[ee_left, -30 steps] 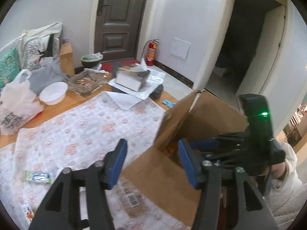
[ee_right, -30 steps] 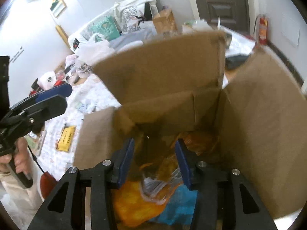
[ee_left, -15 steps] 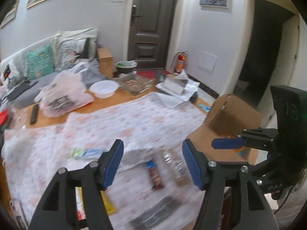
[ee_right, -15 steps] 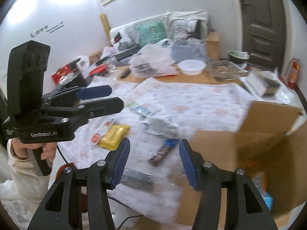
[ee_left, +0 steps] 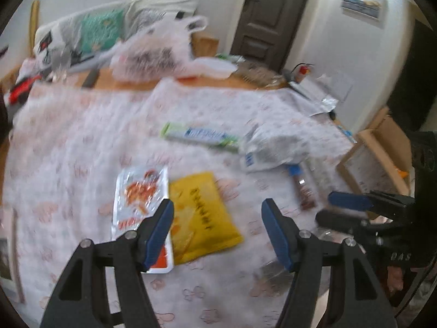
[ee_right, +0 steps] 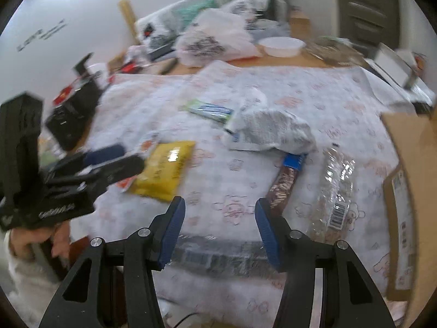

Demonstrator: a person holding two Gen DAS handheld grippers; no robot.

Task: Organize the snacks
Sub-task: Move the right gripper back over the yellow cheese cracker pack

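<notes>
Snack packets lie on the patterned cloth. My left gripper hovers over a yellow packet beside a white-and-orange packet; its jaws are opening, with nothing gripped. My right gripper is open above a dark flat packet, apart from it. To its right lie a brown bar with a blue end and a clear barcoded packet. Further back lie a white-grey bag and a green-blue stick packet. The cardboard box stands at the right edge.
A printed plastic bag, a white bowl and cushions sit at the table's far side. A black box lies at the left. A hand holds the left gripper's handle. A dark door is behind.
Both grippers have swung left, away from the cardboard box, and come down over the snacks on the cloth. The right gripper has left the box's inside. Both jaws stand wider.
</notes>
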